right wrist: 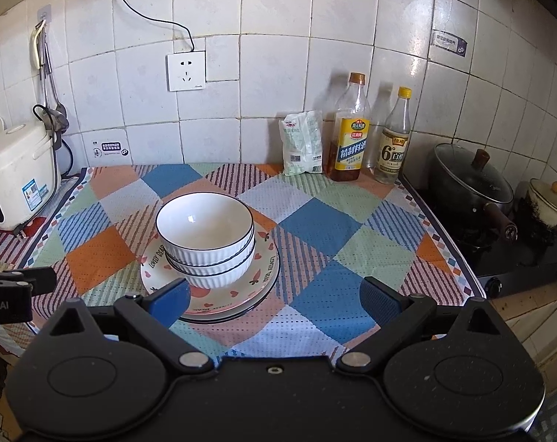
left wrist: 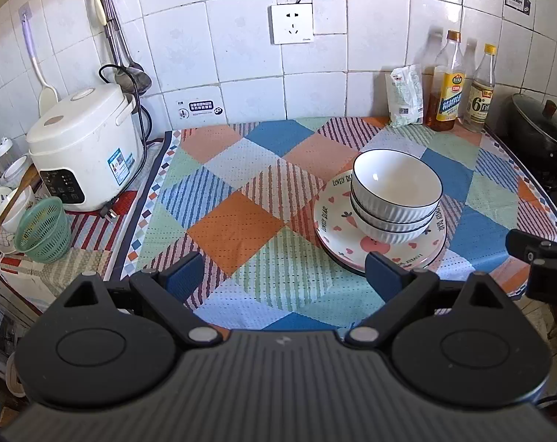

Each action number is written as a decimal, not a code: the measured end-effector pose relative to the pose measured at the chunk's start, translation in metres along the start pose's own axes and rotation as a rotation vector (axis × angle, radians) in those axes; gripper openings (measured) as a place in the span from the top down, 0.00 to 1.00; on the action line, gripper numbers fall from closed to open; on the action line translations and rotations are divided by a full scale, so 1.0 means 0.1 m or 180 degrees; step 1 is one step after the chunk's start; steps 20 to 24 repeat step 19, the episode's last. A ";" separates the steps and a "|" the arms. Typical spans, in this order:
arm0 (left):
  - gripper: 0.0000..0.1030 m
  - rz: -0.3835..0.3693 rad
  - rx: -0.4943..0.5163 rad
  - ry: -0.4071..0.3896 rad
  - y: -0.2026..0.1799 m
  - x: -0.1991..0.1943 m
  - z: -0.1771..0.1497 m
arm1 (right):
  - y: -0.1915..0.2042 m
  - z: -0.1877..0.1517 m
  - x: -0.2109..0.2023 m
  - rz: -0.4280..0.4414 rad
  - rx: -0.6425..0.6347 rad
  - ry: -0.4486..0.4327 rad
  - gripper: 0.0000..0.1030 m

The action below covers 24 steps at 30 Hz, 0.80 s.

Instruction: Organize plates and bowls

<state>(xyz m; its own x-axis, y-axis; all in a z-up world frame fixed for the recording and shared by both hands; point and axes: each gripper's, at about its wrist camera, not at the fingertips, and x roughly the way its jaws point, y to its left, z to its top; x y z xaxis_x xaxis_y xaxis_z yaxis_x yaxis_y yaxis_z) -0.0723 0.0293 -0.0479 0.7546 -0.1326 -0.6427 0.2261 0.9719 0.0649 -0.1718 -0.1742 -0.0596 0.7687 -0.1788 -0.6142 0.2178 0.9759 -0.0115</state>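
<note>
Patchwork-patterned tablecloth carries stacked round cartoon-print plates right of centre; three nested white ribbed bowls sit on them. Left gripper and right gripper: fingers spread, empty.

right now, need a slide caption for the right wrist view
Open right gripper faces three stacked white bowls on patterned plates, checked tablecloth.

The top plate carries "LOVELY BEAR" printed around its rim. The clear bottle at the far right of the desk shows a large "6°" on its label. The other tool's body, at the left edge, reads "oot.AI", cut off.
</note>
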 end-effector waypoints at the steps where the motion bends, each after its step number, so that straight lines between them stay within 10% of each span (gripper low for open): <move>1: 0.08 -0.0006 -0.0007 0.0006 0.00 0.00 0.00 | 0.00 0.00 0.00 -0.0002 0.0001 -0.0002 0.03; 24: 0.08 -0.0023 -0.0027 0.0136 0.01 0.06 0.01 | -0.04 -0.02 0.05 0.0007 0.0046 0.0037 0.03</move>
